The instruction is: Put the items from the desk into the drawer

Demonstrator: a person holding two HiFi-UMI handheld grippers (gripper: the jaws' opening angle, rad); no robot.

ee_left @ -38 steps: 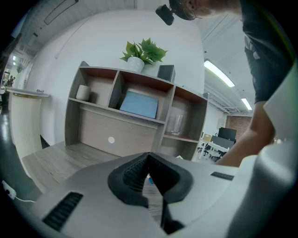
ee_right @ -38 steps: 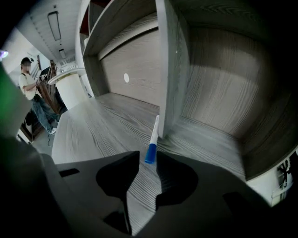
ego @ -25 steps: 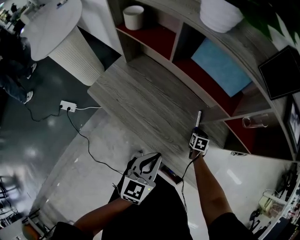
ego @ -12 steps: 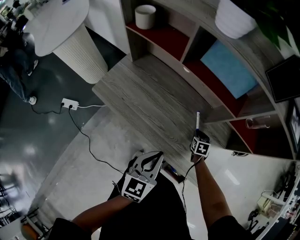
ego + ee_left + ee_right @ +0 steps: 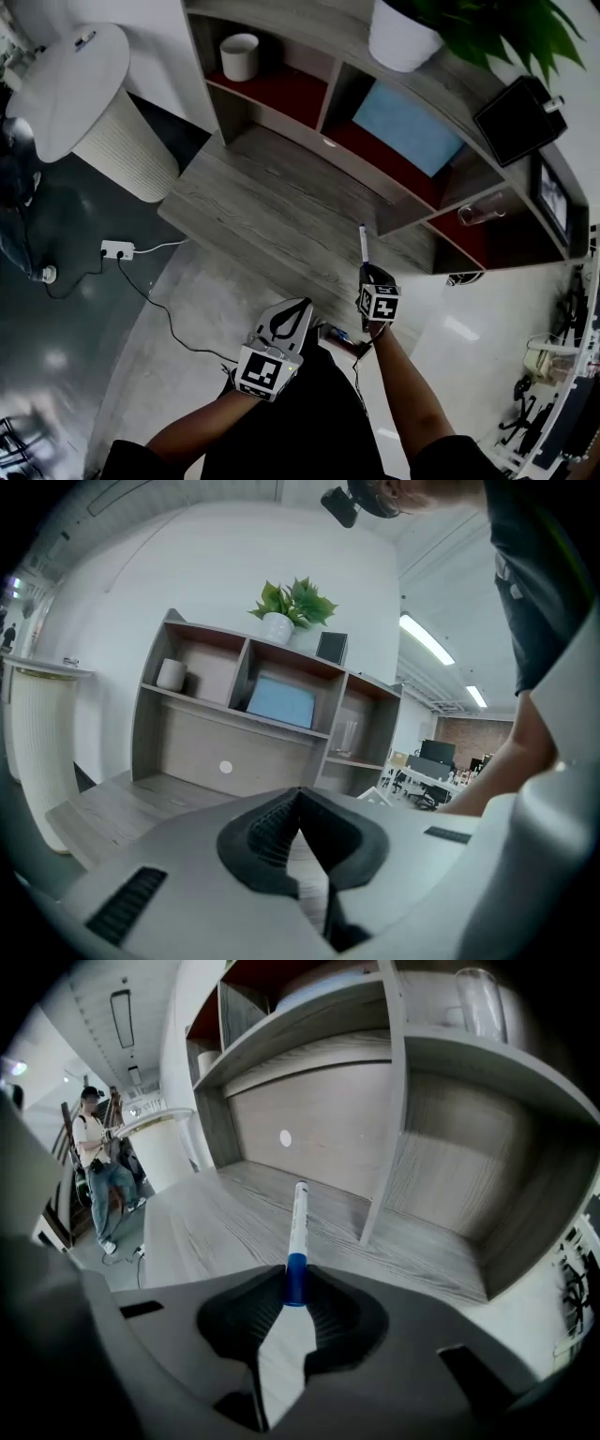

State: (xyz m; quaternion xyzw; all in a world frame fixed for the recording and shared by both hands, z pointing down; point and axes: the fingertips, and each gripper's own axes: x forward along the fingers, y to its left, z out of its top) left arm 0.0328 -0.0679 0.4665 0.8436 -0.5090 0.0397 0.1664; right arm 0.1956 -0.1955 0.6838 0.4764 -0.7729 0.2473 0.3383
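- While I look down through the head view, the right tool (image 5: 368, 275) hangs over the near edge of the table (image 5: 253, 202). It is clamped on the blue end of a pen (image 5: 364, 242), whose white shaft points away toward the shelf unit (image 5: 412, 192). Gripped at one end like that, the pen looks ready for carrying to the drawer, which I cannot pick out for certain. The left tool (image 5: 292, 317) sits lower, off the table's front and close to the person's body.
- Through the left gripper view, the left tool (image 5: 302, 841) has its jaws pressed together with nothing between them, and only a sliver of wood grain shows past them. My guess is that it stays empty so it can handle the drawer.
- Through the right gripper view, the right tool (image 5: 295, 1293) pinches the pen (image 5: 298, 1227) at its blue end. The shaft sticks straight out over the table (image 5: 206, 1227) and appears to be held clear of the wood.
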